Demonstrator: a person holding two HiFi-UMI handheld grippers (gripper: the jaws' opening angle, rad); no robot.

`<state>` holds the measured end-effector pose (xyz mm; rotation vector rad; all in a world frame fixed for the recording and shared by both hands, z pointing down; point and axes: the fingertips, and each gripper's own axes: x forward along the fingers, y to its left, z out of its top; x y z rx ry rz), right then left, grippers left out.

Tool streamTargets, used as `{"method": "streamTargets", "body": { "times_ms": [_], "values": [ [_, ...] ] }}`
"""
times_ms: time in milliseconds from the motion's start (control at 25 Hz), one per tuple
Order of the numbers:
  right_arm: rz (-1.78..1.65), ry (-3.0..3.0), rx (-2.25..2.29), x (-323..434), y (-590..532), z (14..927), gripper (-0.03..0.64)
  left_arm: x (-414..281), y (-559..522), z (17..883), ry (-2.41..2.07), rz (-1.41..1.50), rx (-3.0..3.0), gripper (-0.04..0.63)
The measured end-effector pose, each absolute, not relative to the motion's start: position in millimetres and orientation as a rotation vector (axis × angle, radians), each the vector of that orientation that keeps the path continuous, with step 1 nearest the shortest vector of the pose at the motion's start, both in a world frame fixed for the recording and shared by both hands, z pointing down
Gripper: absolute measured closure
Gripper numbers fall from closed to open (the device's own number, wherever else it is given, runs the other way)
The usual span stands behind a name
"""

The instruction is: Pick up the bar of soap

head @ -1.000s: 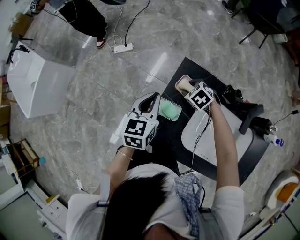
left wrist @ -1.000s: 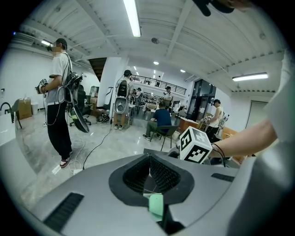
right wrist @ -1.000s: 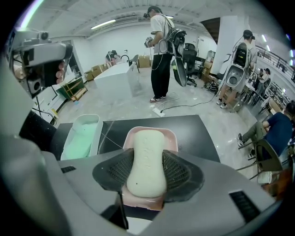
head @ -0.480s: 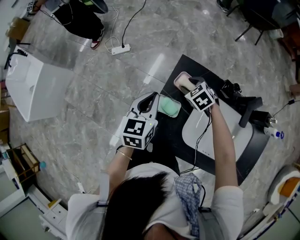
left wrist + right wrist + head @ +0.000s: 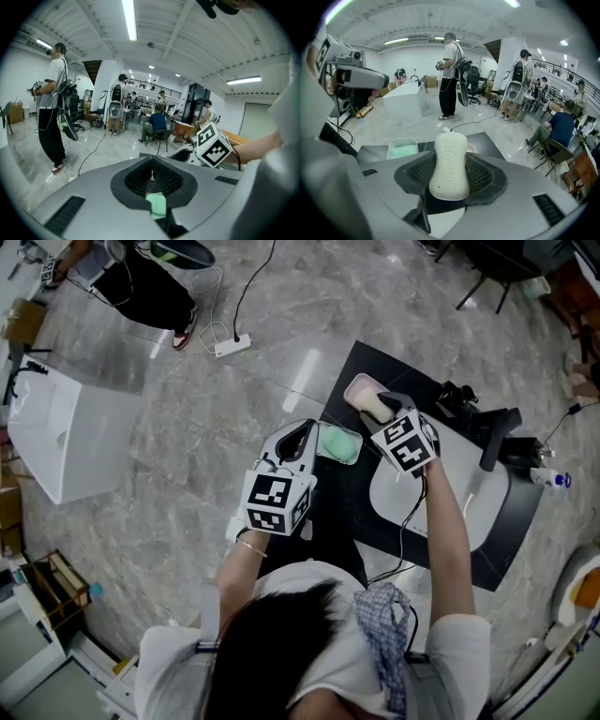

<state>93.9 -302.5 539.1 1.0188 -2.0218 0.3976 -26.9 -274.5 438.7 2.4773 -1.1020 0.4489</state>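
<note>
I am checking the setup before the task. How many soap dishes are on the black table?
2. The green dish lies near the left tool; the pink dish lies beside it, at the soap bar held in the right tool. Others may be hidden behind the tools.

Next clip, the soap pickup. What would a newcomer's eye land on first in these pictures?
First, the pale bar of soap clamped between the right tongs, held close by the pink dish on the black table. Next, the mint-green soap tray beside it, with the shut, empty left tongs hanging at its edge. The white basin fills the table's right side.
</note>
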Motion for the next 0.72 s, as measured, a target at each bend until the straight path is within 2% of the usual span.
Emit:
{"method": "streamTargets", "body": {
  "times_ms": [720],
  "values": [
    [0.529,-1.898,1.465,120.3,-224.5,485.2,0.410,-1.9,-231.4,424.2,-0.740,0.434,2.664,0.583]
  ]
}}
